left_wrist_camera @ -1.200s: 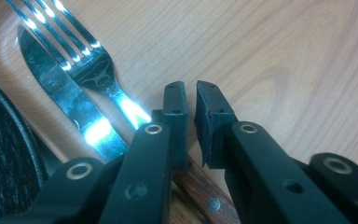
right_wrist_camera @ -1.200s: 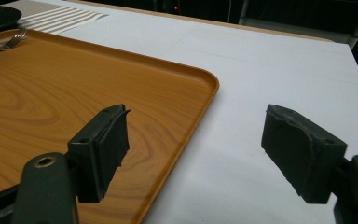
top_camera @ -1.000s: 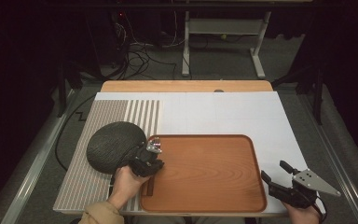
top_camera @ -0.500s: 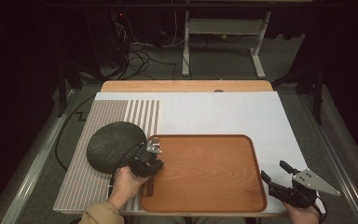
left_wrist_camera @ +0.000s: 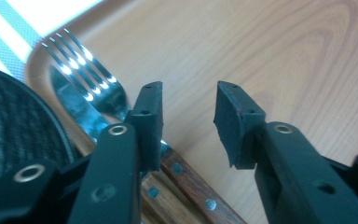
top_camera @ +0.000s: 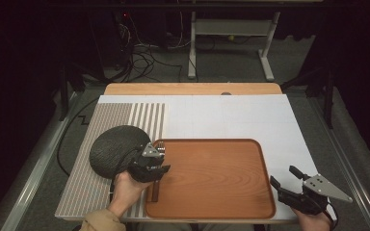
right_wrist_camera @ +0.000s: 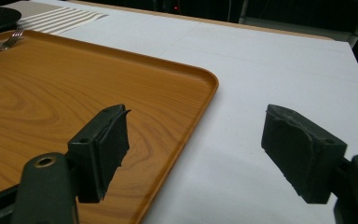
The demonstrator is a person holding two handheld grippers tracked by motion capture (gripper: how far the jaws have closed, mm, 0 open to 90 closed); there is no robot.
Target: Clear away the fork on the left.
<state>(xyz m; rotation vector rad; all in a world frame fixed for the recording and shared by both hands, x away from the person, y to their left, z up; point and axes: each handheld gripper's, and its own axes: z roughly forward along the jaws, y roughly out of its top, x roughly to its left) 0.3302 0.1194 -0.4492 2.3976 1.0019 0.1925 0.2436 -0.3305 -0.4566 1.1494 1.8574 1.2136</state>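
The left hand-held gripper (left_wrist_camera: 186, 109) has just been opening its jaws, with nothing between them. The fork (left_wrist_camera: 86, 70) and knife (left_wrist_camera: 74, 105) lie side by side at the left edge of the wooden tray (top_camera: 212, 178) on the desk (top_camera: 231, 115). The right hand-held gripper (right_wrist_camera: 196, 154) stands wide apart, holding nothing.

No readable text, labels, brand names, numbers or signs appear anywhere in these views. The wooden tray (top_camera: 212, 178), the fork (left_wrist_camera: 81, 65), the striped mat (top_camera: 101, 159) and the white table cover (top_camera: 231, 115) all carry no lettering or markings.
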